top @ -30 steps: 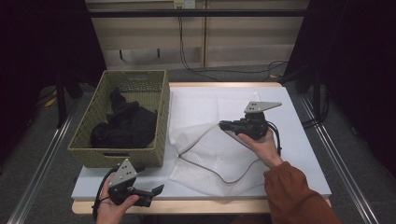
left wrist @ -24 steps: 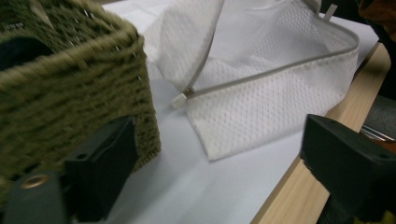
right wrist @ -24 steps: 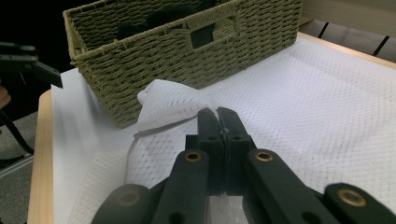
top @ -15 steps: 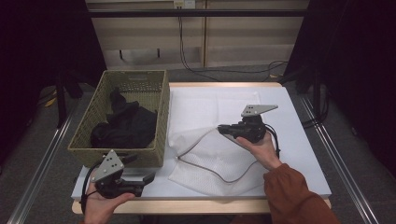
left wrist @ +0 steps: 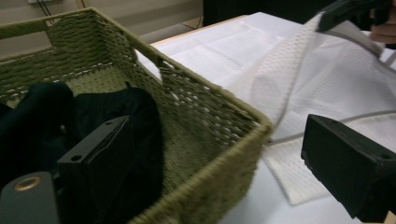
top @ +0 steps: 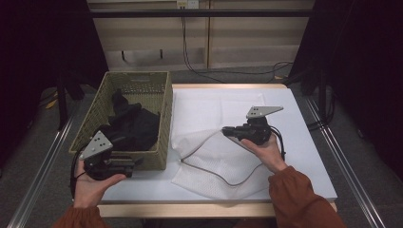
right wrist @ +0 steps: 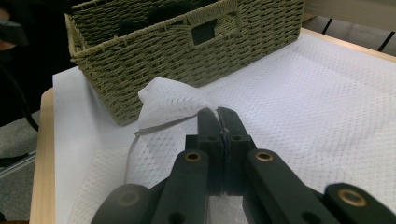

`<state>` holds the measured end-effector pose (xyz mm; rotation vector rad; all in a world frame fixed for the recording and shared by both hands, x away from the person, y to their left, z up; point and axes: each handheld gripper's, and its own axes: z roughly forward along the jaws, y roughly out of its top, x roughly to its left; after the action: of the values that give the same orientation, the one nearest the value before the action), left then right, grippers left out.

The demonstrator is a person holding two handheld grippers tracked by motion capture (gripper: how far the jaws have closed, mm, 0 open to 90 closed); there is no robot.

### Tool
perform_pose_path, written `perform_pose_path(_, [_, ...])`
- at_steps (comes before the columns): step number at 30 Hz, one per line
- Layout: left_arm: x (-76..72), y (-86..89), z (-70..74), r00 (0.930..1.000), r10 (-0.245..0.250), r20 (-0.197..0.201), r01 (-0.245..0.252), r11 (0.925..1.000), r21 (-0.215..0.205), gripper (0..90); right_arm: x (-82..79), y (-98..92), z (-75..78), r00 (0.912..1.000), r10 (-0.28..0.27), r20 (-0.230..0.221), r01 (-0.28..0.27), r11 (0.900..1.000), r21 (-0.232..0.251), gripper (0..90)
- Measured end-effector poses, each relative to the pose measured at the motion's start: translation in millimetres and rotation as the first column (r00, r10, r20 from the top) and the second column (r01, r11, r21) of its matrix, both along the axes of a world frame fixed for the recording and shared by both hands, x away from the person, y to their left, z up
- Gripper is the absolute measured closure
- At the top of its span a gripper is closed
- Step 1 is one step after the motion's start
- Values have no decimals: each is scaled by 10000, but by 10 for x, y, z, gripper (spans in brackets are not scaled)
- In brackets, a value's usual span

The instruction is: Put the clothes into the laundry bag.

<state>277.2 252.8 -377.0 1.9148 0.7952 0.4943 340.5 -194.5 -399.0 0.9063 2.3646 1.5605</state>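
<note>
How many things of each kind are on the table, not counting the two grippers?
Woven basket: 1
Dark garments heaped in the basket, taken as a pile: 1
White mesh bag: 1
Total: 3

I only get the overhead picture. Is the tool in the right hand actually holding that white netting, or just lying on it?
Observer: Holding it. The right gripper view shows the right tool shut, with a fold of the white net bag pinched between its jaws.
Visitor: And the left one?
Observer: The left tool has its jaws wide apart and holds nothing; a corner of the basket sits between them.
Visitor: Does the basket have handles?
Observer: The wall facing the bag has a handle hole.
</note>
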Motion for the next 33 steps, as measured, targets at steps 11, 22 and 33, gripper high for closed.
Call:
perform_pose_path(11, [372,120,24,9972,476,-583,-467,9988,169,65,11,-4,-13,10000,-27,-40,27,10000,-15,894])
perform_pose_path(22, [691,152,121,9957,787,-489,-744,9937,835,78,22,-21,-15,10000,21,-90,-20,10000,91,894])
perform_pose_path(33, [1056,276,54,9726,1612,-1677,-1470,9847,939,69,32,-25,-28,9999,-7,-158,9,9999,132,892])
